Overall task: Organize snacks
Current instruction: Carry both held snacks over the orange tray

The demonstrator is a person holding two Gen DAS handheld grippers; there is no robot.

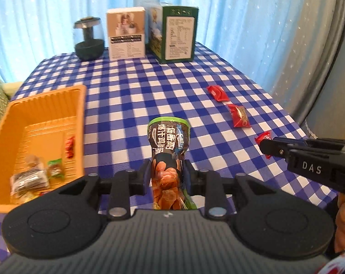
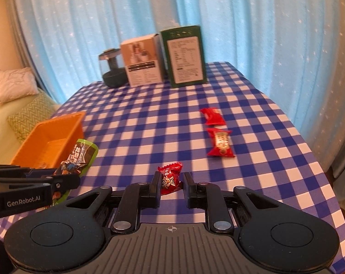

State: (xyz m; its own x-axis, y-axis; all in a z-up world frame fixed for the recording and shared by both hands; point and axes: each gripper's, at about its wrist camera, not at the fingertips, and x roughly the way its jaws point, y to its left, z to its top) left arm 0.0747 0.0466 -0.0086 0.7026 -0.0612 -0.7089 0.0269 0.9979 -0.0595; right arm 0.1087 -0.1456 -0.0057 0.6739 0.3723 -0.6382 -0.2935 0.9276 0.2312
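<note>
My left gripper is shut on a dark snack packet with a green top, held above the checked cloth just right of the orange tray. The packet also shows in the right wrist view. The tray holds several small snacks. My right gripper is open, its fingers on either side of a red candy lying on the cloth; whether they touch it I cannot tell. Two more red candies lie further away.
At the far edge of the table stand a dark glass jar, a white box and a green box. Blue curtains hang behind. The table's right edge is close to the candies. A sofa with cushions is at left.
</note>
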